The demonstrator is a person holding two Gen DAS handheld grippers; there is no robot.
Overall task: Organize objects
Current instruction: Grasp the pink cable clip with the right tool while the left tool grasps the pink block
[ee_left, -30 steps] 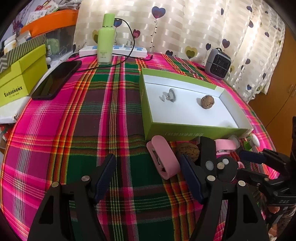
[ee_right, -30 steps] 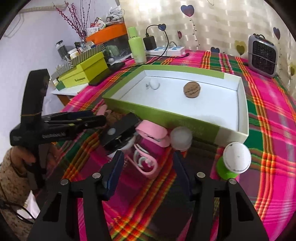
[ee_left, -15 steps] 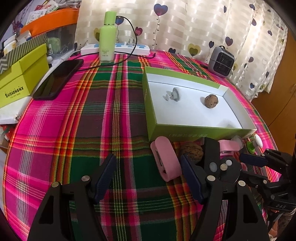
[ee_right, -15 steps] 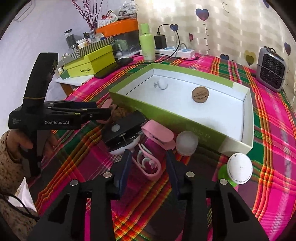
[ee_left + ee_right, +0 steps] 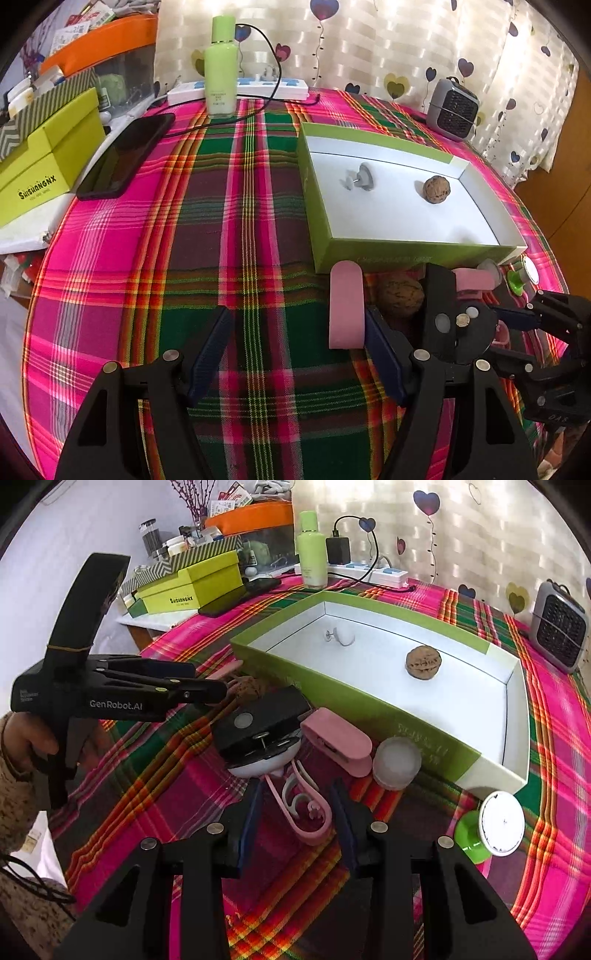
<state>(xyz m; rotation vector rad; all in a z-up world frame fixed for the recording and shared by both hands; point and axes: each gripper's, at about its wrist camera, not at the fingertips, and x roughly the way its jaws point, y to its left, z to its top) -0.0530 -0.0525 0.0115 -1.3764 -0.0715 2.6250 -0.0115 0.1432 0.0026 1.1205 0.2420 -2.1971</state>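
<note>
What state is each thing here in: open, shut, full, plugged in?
Green tray: open-topped, holds a walnut and a small knob.
Lime box: lid on.
Bottle: upright, capped.
Charger: plugged into the power strip.
Phone: screen dark.
Left gripper: open, empty.
Right gripper: narrowed around a pink hook; contact unclear.

Both wrist views close, angled down over plaid table [image 5: 236,229]; share green box [image 5: 369,254] [image 5: 332,686].
</note>
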